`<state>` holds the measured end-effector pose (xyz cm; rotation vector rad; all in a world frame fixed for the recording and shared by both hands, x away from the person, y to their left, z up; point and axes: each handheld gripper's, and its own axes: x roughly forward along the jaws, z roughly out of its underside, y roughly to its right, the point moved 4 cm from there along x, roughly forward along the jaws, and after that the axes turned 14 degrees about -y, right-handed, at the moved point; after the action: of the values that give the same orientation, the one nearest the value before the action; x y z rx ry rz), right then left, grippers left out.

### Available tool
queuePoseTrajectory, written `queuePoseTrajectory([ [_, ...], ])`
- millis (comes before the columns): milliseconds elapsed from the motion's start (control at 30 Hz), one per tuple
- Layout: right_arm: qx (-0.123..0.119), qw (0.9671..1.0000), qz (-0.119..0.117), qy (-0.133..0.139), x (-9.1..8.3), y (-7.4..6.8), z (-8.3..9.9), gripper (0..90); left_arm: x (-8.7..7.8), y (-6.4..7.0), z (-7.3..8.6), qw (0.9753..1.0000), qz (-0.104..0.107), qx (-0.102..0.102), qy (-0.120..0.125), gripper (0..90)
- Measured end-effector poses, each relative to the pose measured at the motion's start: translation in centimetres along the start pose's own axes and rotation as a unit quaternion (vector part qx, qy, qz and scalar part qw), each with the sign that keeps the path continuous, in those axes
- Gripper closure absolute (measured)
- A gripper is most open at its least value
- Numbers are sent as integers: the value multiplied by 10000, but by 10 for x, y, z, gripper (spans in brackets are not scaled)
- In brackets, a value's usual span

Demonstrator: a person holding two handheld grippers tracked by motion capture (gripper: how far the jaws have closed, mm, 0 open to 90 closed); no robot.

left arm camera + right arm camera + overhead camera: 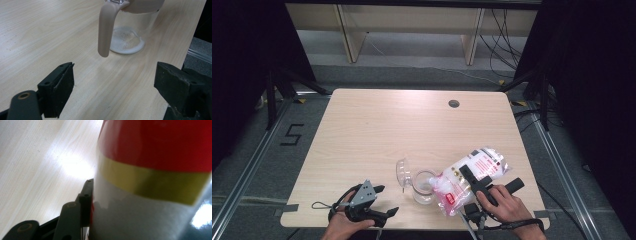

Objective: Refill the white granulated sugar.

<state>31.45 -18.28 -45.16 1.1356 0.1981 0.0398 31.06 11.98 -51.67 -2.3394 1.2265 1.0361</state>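
A clear jug with a beige handle stands near the table's front edge, its clear lid flipped open to the left. A little white powder lies in its bottom. A clear bag of white grains with red print lies tilted, its lower left end at the jug's rim. My right gripper is shut on this bag; one finger presses its side below a red and yellow band. My left gripper stands open left of the jug, holding nothing.
The light wooden table has a round cable hole at the back right. Its front edge runs just under both hands. Wooden furniture legs stand on the floor behind it, and a taped "5" marks the floor at left.
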Motion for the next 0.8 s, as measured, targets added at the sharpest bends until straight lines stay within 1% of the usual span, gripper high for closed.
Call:
queuePoseTrajectory([
  [67,1,10000,8,-5,0,0,0,548,0,0,0,10000,0,2,0,159],
  [100,61,10000,2,-59,-1,-2,1,548,-1,0,0,10000,42,22,-53,159],
  [133,82,9999,20,-67,-1,-2,2,548,-1,0,0,10000,41,19,-48,159],
  [167,-26,10000,47,-55,0,0,2,548,-1,0,0,10000,28,10,-28,159],
  [200,-21,10000,64,-34,0,0,2,548,0,0,0,10000,-2,-6,5,159],
  [233,36,10000,58,-49,0,-1,2,548,0,0,0,10000,1,0,2,159],
  [300,12,10000,71,-37,0,0,2,548,-1,0,0,10000,44,24,-58,159],
  [333,7,10000,76,-33,0,0,2,549,-1,0,0,10000,41,22,-50,159],
  [400,14,10000,-8,-46,-2,0,2,549,0,0,0,10000,8,7,-9,159],
  [467,-82,9999,69,-63,-1,1,2,549,-1,0,0,10000,42,27,-60,159],
  [567,-101,9999,63,-62,-1,1,2,549,-1,0,0,10000,29,17,-34,159],
  [600,-19,9999,6,-111,-2,0,3,550,-1,0,0,10000,33,17,-36,159],
  [633,-19,9999,44,-116,-1,-1,2,550,-1,0,0,10000,32,19,-37,159],
  [733,-44,9999,29,-116,-2,-1,2,550,-1,0,0,10000,34,20,-41,159],
  [767,-34,9999,82,-125,-1,-1,2,550,-1,0,0,10000,33,19,-41,159],
  [800,-24,9999,24,-125,-2,-1,3,551,-1,0,0,10000,32,19,-39,159],
])
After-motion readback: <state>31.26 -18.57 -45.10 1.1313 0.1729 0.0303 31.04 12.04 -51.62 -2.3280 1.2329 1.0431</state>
